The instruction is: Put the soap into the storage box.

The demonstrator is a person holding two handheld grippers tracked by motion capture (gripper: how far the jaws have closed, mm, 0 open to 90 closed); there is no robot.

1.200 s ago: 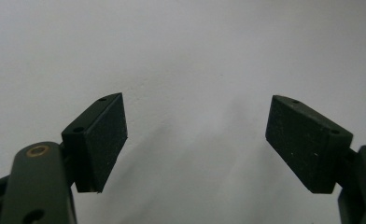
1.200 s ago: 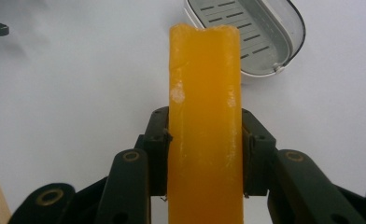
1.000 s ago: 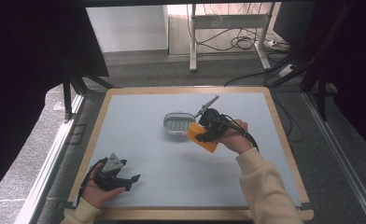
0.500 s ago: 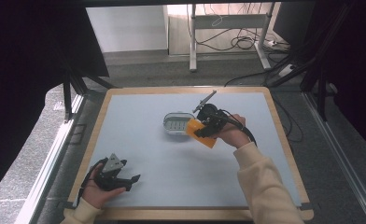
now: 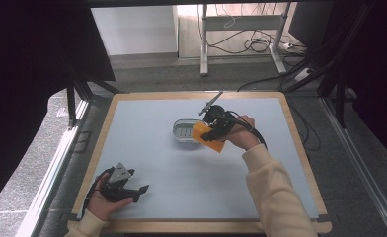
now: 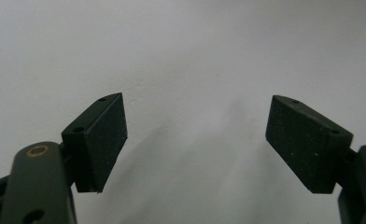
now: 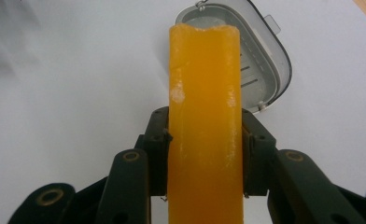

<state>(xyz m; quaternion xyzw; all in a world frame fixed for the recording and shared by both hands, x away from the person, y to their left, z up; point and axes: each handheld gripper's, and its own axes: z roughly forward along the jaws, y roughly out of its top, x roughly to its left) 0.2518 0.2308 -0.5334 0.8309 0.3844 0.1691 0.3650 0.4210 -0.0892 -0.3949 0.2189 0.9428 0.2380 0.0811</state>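
- Holding the orange block (image 7: 204, 121) in your right tool (image 5: 212, 129), you have its jaws closed on the block's two long sides; the block hangs just above the desk (image 5: 181, 168), its far end over the near edge of the grey perforated tray (image 7: 258, 70)
- Your left tool (image 5: 125, 186) rests near the desk's front left corner, jaws spread wide with nothing between them, well apart from the tray
- Risk, as I judge it: the block looks smooth and glossy, so it may slide lengthwise out of the side grip; a low approach could knock the tray's rim and shove the light tray across the desk
- The block's long axis runs straight out along the jaws; its notched end points at the tray
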